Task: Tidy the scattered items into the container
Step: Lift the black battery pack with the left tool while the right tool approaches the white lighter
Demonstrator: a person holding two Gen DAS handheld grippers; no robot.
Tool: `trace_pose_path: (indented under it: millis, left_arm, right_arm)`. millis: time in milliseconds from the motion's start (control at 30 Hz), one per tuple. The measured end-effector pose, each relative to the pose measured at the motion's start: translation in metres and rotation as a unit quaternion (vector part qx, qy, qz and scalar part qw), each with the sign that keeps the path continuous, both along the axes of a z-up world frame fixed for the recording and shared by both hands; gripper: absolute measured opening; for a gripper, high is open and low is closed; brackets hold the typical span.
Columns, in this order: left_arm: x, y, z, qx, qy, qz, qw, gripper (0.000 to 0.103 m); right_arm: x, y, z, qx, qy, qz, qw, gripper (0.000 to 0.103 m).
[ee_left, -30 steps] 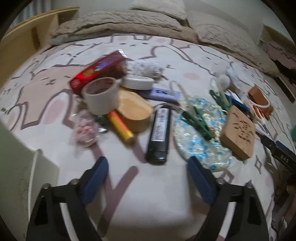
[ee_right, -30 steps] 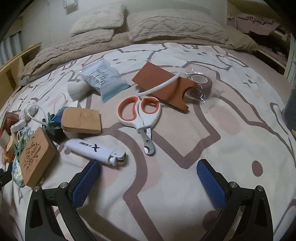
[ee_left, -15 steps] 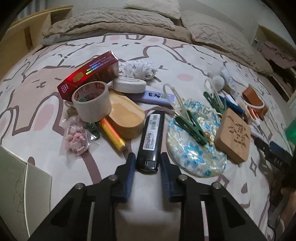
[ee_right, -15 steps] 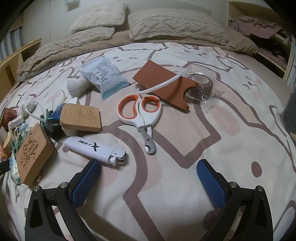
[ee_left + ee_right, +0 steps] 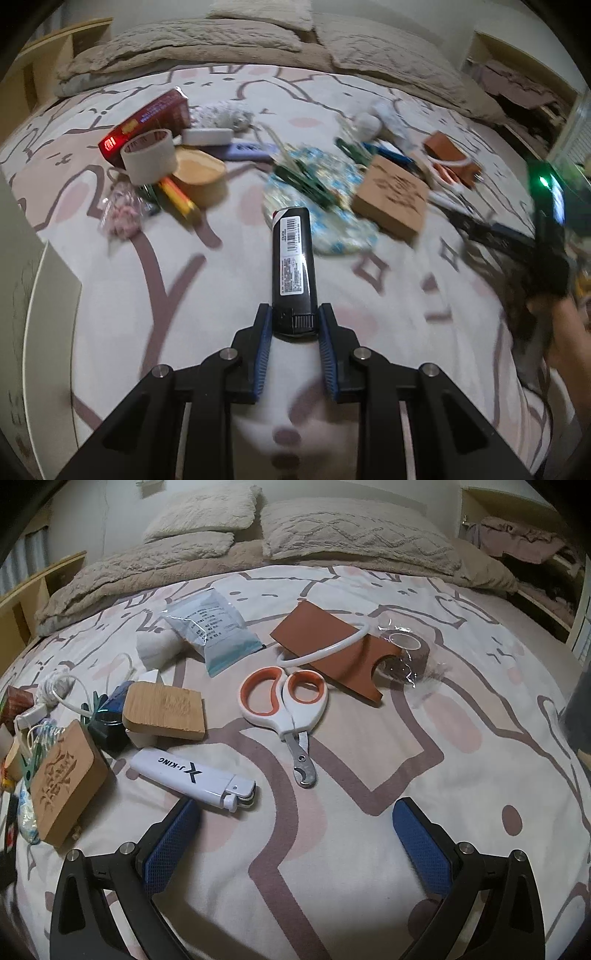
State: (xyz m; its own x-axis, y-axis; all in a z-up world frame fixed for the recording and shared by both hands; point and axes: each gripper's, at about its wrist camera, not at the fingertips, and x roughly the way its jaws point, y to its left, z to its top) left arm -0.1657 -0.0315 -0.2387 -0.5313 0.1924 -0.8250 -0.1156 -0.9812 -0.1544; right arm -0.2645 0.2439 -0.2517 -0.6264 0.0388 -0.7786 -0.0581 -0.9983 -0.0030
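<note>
My left gripper [image 5: 294, 322] is shut on the near end of a black lighter [image 5: 293, 258], which sticks out forward above the patterned bedspread. Behind it lie a roll of tape [image 5: 149, 157], a red box [image 5: 144, 123], a round wooden box [image 5: 201, 175], an orange pen [image 5: 177, 195], a blue floral pouch [image 5: 332, 218] with green pegs and a carved wooden block [image 5: 391, 195]. My right gripper [image 5: 295, 834] stands open above the bedspread, with nothing between its fingers. Just ahead of it lie a white lighter [image 5: 192, 775] and orange-handled scissors [image 5: 288, 709].
A pale container wall [image 5: 40, 295] rises at the left edge of the left wrist view. A person's hand [image 5: 565, 332] holds the other gripper at the right. A brown leather piece [image 5: 332, 650], a plastic packet [image 5: 210, 627], wrapped tape [image 5: 404, 653] and pillows [image 5: 354, 531] lie further back.
My left gripper went from open to shut on the black lighter and has drawn it back out of the pile. The right gripper has stayed where it was, open.
</note>
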Motion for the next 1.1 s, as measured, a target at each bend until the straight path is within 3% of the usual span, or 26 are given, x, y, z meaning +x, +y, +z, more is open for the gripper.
trace_pose_path:
  millis: [167,367,600,733,1100]
  left_arm:
    - [0.019,0.005,-0.002,0.002,0.001,-0.021,0.9998,0.025]
    - [0.023,0.003,-0.002,0.01,0.002,-0.025,0.9996,0.025]
    - [0.029,0.0,-0.002,0.014,0.002,-0.029,0.9995,0.025]
    - [0.031,-0.001,-0.003,0.014,0.002,-0.03,0.9994,0.025]
    - [0.034,-0.001,-0.003,0.019,0.002,-0.028,0.9994,0.025]
  right_arm:
    - [0.001,-0.012,0.002,0.024,0.005,0.023,0.999,0.103]
    - [0.005,-0.034,0.006,0.055,0.024,0.083,0.995,0.074]
    - [0.009,-0.041,0.007,0.036,0.032,0.126,0.991,0.041]
    - [0.019,-0.052,0.01,0.036,0.04,0.164,0.985,0.029]
    - [0.049,-0.071,0.013,0.029,0.047,0.23,0.972,0.021]
